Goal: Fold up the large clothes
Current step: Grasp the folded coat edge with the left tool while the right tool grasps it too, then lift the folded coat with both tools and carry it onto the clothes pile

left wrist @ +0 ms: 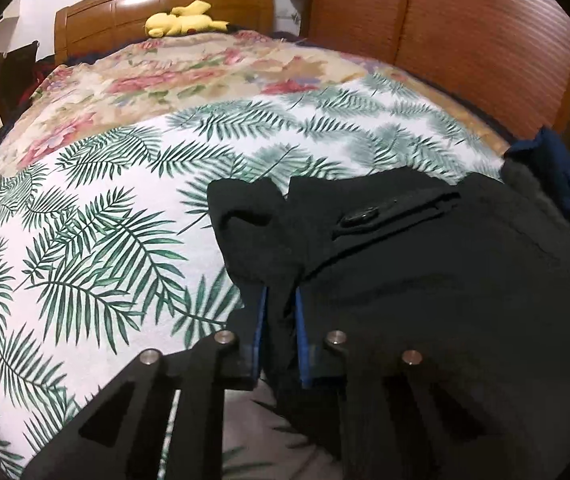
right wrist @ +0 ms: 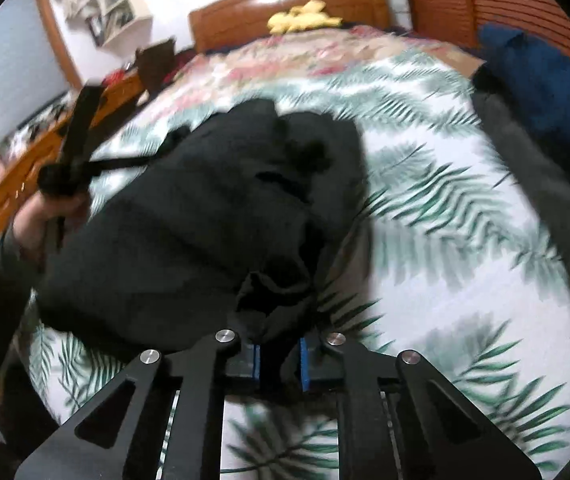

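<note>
I have both grippers clamped on the black garment (left wrist: 425,272), which lies bunched on the near part of the bed over the white sheet with green palm leaves (left wrist: 97,232). In the left wrist view, the left gripper (left wrist: 279,312) has its blue-lined fingers (left wrist: 260,320) pressed together on a fold of the dark cloth near the garment's left edge; a button (left wrist: 359,216) shows on the fabric just beyond. In the right wrist view, which is blurred, the right gripper (right wrist: 279,354) pinches a gathered lump of the same black cloth between its blue pads (right wrist: 304,364), at the garment's near right edge. From that view I see the left gripper (right wrist: 73,152) at the far left side of the garment, held by a hand (right wrist: 51,212), with the cloth spread between the two tools. Farther up the bed lies a floral blanket (left wrist: 173,76), and a yellow plush toy (left wrist: 183,20) rests against the wooden headboard (left wrist: 165,4). A blue cloth (right wrist: 537,80) sits at the right edge of the bed, beside a brown slatted wardrobe (left wrist: 465,32).
</note>
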Tool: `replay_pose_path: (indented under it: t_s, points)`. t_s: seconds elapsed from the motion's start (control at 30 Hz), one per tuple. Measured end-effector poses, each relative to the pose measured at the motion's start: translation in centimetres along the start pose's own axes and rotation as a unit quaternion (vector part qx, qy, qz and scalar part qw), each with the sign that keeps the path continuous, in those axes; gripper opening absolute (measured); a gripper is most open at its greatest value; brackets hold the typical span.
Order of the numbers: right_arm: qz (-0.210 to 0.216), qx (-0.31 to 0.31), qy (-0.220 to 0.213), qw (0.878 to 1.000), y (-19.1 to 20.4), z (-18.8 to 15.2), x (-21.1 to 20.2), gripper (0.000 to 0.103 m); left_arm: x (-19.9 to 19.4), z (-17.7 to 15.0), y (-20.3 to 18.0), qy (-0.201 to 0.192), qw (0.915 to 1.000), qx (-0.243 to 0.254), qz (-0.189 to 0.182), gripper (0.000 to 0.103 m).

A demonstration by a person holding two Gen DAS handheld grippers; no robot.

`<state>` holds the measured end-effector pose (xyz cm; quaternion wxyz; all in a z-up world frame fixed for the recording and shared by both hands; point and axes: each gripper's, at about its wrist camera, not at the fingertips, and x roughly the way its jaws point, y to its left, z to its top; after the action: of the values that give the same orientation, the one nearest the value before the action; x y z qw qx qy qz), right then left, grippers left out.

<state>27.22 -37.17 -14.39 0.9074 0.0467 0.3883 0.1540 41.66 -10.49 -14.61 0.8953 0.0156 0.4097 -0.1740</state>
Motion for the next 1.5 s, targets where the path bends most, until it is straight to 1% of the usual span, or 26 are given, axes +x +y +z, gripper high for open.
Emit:
replay_pose_path:
  t_s: [0.07, 0.17, 0.27, 0.5, 0.6, 0.7, 0.9, 1.07, 1.17, 1.3, 1.37, 1.43, 1.5]
  points:
    - [-0.010, 0.008, -0.008, 1.000, -0.8, 0.4, -0.4, 0.010, -0.9, -0.3, -0.6, -0.010, 0.9999, 0.009, 0.004, 0.010]
    - [-0.010, 0.024, 0.000, 1.000, -1.6, 0.4, 0.1, 0.010, -1.6, -0.5, -1.0, -0.016, 0.9997, 0.014, 0.014, 0.010]
    - [-0.020, 0.017, 0.006, 1.000, -1.4, 0.3, 0.7, 0.010, -1.8, -0.7, -1.0, -0.018, 0.9995, 0.015, 0.022, 0.010]
    - [-0.019, 0.010, 0.003, 1.000, -1.5, 0.3, 0.5, 0.010, -3.4, -0.9, -1.6, -0.040, 0.9983, 0.021, 0.036, 0.007]
    - [-0.028, -0.002, -0.009, 1.000, -1.0, 0.5, 0.0, 0.010, -4.4, -0.8, -2.1, -0.052, 0.9976, 0.025, 0.039, 0.007]
    - [-0.035, -0.012, -0.031, 0.999, -0.4, 1.0, -1.0, 0.009, -6.0, -0.7, -2.7, -0.068, 0.9966, 0.025, 0.038, 0.006]
    - [-0.035, -0.015, -0.067, 0.997, -0.2, 2.0, -3.3, 0.009, -9.4, -0.2, -4.8, -0.096, 0.9939, 0.039, 0.038, 0.006]
    - [-0.038, -0.029, -0.106, 0.993, 0.4, 3.2, -6.8, 0.008, -11.9, 1.7, -7.6, -0.122, 0.9906, 0.049, 0.037, 0.006]
    - [-0.044, -0.037, -0.124, 0.991, -0.2, 4.3, -9.5, 0.008, -13.3, 3.5, -10.1, -0.146, 0.9875, 0.053, 0.026, 0.006]
    - [-0.070, -0.064, -0.164, 0.982, -1.8, 6.6, -15.5, 0.008, -14.3, 6.5, -14.4, -0.175, 0.9826, 0.063, 0.008, 0.006]
    - [-0.088, -0.073, -0.179, 0.977, -2.7, 7.6, -17.9, 0.008, -14.5, 8.3, -16.9, -0.187, 0.9803, 0.063, -0.007, 0.006]
    - [-0.115, -0.081, -0.194, 0.971, -4.3, 8.6, -20.5, 0.008, -14.6, 10.4, -19.6, -0.198, 0.9778, 0.063, -0.029, 0.006]
    - [-0.139, -0.082, -0.200, 0.966, -5.8, 9.3, -22.1, 0.008, -14.4, 12.2, -22.2, -0.206, 0.9753, 0.068, -0.043, 0.006]
